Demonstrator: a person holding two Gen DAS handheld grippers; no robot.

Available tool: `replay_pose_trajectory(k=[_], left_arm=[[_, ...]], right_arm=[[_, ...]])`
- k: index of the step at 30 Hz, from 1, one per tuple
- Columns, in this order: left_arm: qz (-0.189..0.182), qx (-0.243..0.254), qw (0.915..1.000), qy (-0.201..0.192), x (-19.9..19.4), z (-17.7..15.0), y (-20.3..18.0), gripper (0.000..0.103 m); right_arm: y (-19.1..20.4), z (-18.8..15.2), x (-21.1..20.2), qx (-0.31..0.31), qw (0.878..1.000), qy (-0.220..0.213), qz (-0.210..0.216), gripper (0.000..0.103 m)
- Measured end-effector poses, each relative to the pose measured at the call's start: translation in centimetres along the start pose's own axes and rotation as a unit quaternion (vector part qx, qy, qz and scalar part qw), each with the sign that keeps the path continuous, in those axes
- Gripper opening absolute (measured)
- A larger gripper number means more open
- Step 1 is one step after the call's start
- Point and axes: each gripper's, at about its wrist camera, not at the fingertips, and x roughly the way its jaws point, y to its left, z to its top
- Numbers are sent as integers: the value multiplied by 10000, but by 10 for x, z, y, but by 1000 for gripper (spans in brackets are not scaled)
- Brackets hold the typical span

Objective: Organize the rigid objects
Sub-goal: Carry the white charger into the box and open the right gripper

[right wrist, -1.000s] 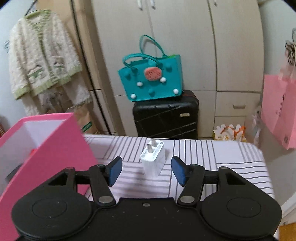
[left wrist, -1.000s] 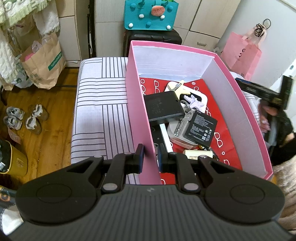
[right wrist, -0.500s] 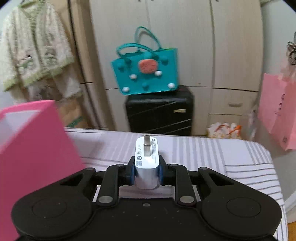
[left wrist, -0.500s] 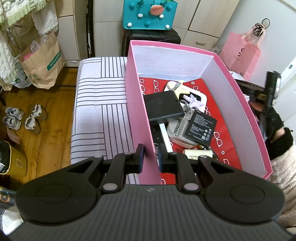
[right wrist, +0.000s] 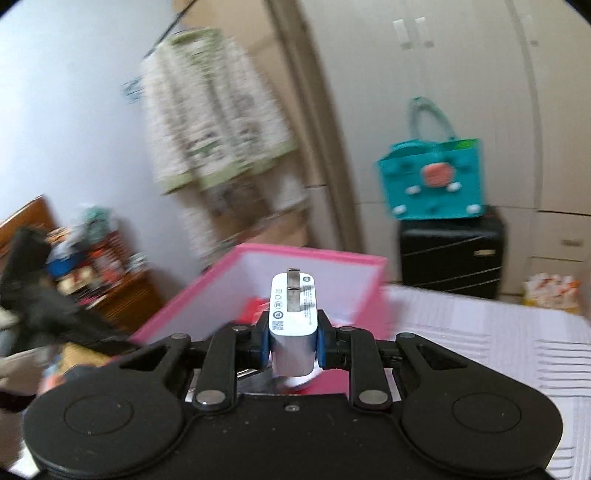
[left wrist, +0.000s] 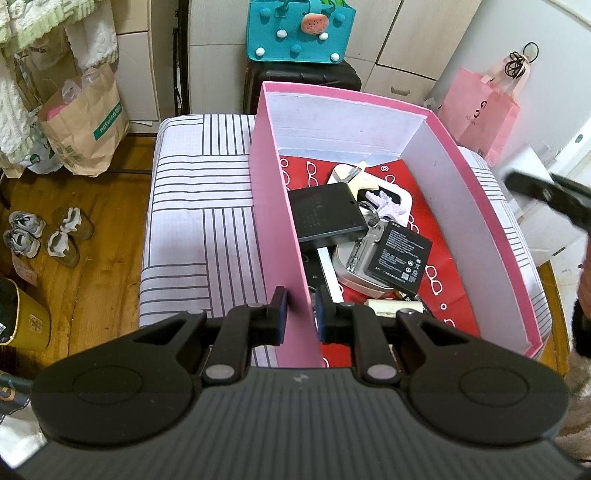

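Note:
A pink box (left wrist: 275,206) stands on the striped bed. It holds a black flat device (left wrist: 325,212), a black battery (left wrist: 400,253), keys and other small items on red paper. My left gripper (left wrist: 300,314) is shut on the box's left wall near its front corner. My right gripper (right wrist: 293,338) is shut on a white charger plug (right wrist: 293,317), prongs forward, held in the air in front of the pink box (right wrist: 221,269). In the left wrist view the right gripper (left wrist: 546,195) shows blurred at the right edge.
A teal bag (left wrist: 299,29) sits on a black suitcase (left wrist: 303,79) behind the bed. A pink paper bag (left wrist: 480,110) hangs at the right. A brown paper bag (left wrist: 83,122) and shoes (left wrist: 44,236) are on the wooden floor at the left.
My right gripper closed on the white charger plug, lifted it off the bed and swung left toward the pink box. My left gripper kept its hold on the box wall.

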Motion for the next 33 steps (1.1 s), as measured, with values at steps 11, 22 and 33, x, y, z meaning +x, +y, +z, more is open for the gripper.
replay_pose_trajectory(k=[11,22,33], left_arm=[[226,270,9994,52,0,0,-10,14],[206,237,9995,13,0,-1,-10,14],[254,203,9995,17,0,0,-12,14]], right_arm=[[53,-24,39,-1323,9851,679,-859,27],[63,-35,37,-1592,9799,795,-896,27],[55,-31,21,-1319,9851,446,-1008,26]])
